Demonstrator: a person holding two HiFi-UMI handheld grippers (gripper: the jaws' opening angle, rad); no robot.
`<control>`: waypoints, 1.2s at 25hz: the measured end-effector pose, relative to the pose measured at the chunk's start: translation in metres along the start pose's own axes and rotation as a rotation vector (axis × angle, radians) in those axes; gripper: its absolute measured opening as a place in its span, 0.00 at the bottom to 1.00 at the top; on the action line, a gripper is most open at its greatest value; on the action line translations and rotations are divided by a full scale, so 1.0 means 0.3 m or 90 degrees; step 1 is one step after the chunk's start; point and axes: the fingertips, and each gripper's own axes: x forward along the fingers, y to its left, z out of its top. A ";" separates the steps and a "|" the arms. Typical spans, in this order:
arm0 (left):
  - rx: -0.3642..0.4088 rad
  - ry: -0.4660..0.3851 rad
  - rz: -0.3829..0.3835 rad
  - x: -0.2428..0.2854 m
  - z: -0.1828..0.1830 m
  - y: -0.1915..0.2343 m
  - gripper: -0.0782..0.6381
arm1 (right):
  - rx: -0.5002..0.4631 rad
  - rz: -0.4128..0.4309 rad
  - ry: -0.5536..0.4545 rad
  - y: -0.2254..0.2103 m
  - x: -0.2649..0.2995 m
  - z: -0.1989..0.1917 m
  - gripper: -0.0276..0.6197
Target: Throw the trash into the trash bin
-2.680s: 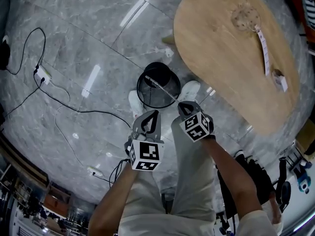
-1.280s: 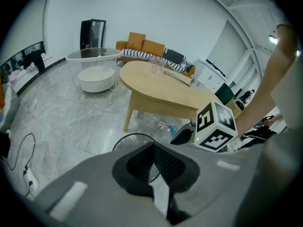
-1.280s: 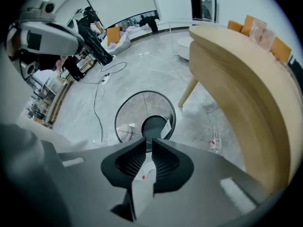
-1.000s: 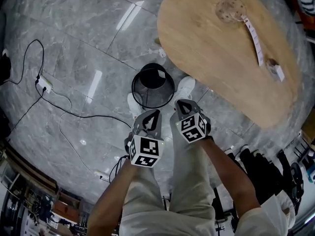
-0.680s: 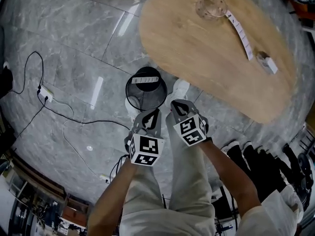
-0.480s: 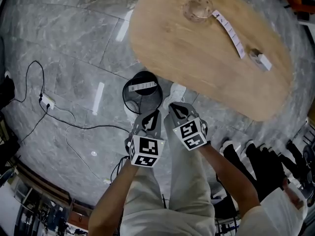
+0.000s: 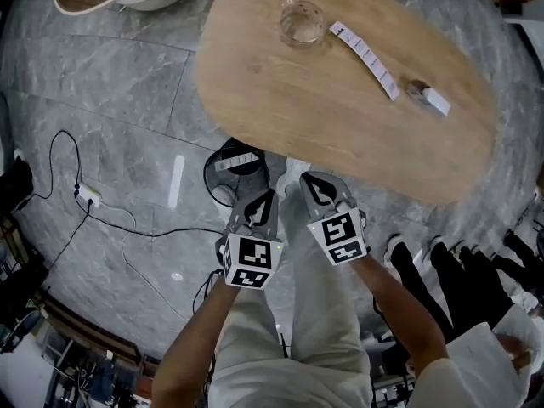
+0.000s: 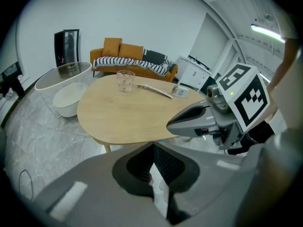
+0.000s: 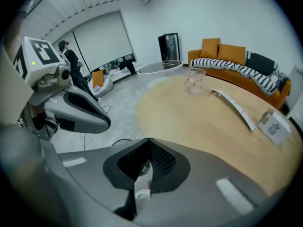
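Both tongs pinched shut and empty, with the bin on the floor at the table's edge.
Head view: the left gripper (image 7: 265, 202) and right gripper (image 7: 316, 187) are held side by side over the grey marble floor (image 7: 127, 100), each with its jaws together and nothing between them. The round black mesh trash bin (image 7: 214, 179) stands just beyond them, partly under the rim of the oval light-wood table (image 7: 280, 100), with a white strip (image 7: 236, 161) lying in it. On the table are a clear glass tumbler (image 7: 302, 22), a long white paper strip (image 7: 365, 53) and a small white box (image 7: 429, 100). Left gripper view: its jaw tips meet, holding nothing, and the table lies ahead. Right gripper view: its jaws are also closed and hold nothing.
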 end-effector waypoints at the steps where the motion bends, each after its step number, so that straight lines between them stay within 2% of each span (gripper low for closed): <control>1: 0.002 0.000 -0.002 0.008 0.016 -0.004 0.11 | 0.004 -0.006 -0.003 -0.022 -0.011 0.007 0.08; 13: 0.038 -0.003 -0.030 0.143 0.254 -0.083 0.11 | 0.027 -0.100 -0.031 -0.362 -0.092 0.086 0.09; 25: 0.052 -0.005 -0.053 0.273 0.468 -0.162 0.11 | 0.049 -0.173 -0.049 -0.727 -0.133 0.135 0.20; 30: 0.059 0.005 -0.063 0.331 0.514 -0.186 0.11 | 0.043 -0.184 -0.039 -0.841 -0.108 0.135 0.31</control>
